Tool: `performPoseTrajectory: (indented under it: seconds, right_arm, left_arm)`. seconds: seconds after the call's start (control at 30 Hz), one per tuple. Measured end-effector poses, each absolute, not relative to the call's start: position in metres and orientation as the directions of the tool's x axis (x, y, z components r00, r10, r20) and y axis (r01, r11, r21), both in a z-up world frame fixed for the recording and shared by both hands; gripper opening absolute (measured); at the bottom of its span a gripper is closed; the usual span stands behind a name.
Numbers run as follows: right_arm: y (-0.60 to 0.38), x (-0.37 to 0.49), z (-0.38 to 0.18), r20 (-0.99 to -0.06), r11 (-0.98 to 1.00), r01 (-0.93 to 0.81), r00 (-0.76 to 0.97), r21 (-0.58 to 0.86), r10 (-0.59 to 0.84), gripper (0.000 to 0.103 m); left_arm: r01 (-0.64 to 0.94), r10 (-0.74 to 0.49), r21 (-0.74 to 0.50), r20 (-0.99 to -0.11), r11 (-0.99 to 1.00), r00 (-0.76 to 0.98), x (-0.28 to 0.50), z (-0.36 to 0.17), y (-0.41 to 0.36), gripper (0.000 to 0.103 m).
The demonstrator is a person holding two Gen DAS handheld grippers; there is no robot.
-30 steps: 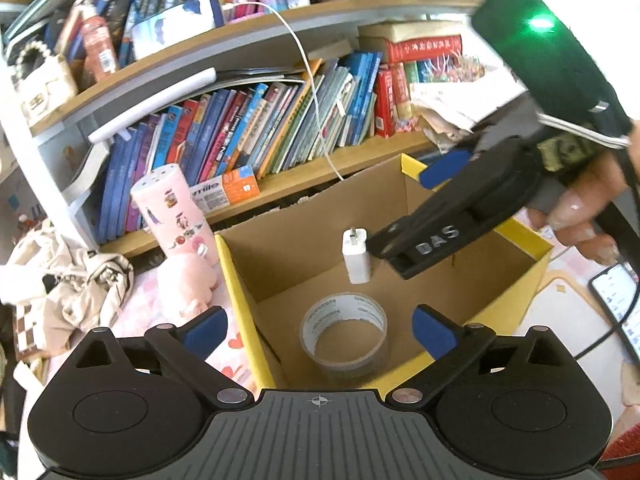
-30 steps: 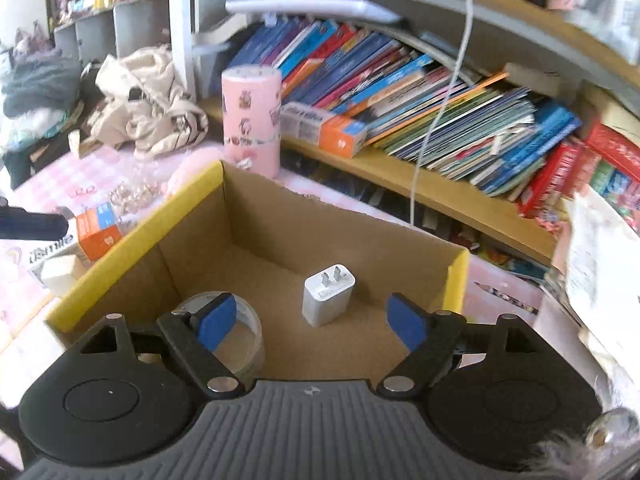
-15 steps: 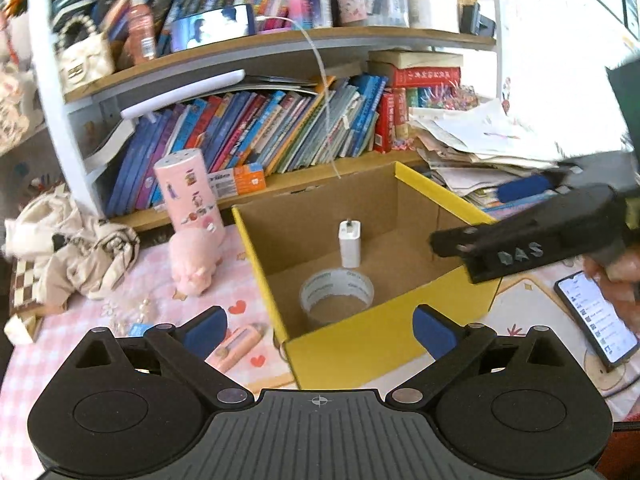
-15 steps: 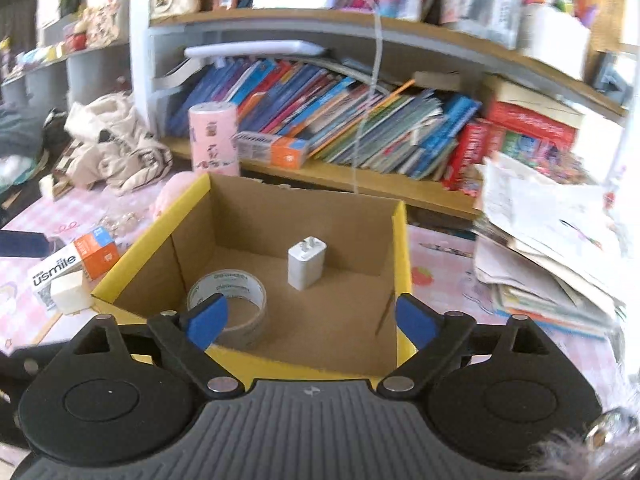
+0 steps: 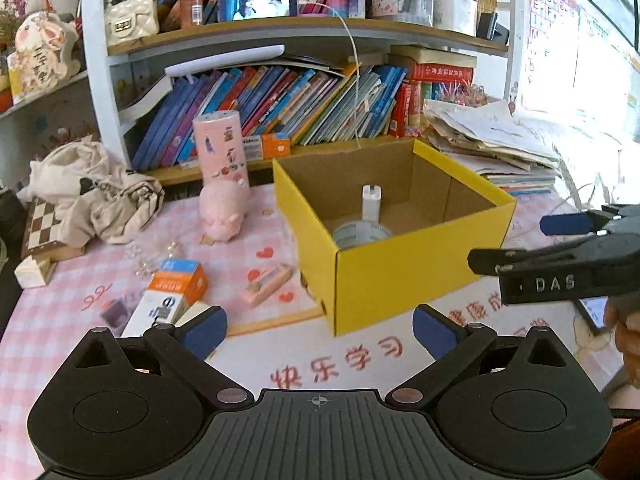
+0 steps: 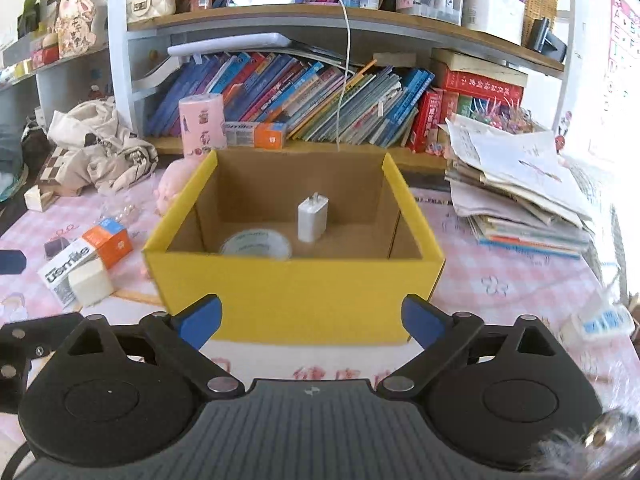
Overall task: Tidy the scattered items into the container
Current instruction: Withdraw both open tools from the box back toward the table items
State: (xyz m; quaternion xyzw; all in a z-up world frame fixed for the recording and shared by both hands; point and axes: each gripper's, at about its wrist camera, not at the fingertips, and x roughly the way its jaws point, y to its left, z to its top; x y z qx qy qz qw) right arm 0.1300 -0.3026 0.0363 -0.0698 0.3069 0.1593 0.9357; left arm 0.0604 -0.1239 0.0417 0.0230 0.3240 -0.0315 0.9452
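Inside, the yellow cardboard box (image 6: 296, 292) holds a white charger (image 6: 312, 218) upright.

Left gripper (image 5: 320, 330) gapes empty; right gripper (image 6: 312, 320), just opening, gapes empty too.

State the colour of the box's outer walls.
Yellow outside, plain brown cardboard inside; the box shows best in the right wrist view.

Cardboard, plastic and cloth on a printed table cover

The box (image 6: 296, 292) is matt yellow outside, raw brown cardboard inside; the charger (image 6: 312, 218) is smooth glossy white plastic, the tape roll (image 6: 256, 243) clear and shiny, the tablecloth (image 5: 248, 252) smooth pink checked.
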Motion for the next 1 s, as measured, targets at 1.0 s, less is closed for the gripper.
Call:
performPoseTrajectory:
  seconds: [1.0]
  right_arm:
    - [-0.208, 0.047, 0.006, -0.687, 0.900, -0.428, 0.680, -0.087, 0.257, 0.101]
  left_arm:
    - [0.000, 0.000, -0.001, -0.663, 1.000, 0.748, -0.006, 0.024, -0.045, 0.101]
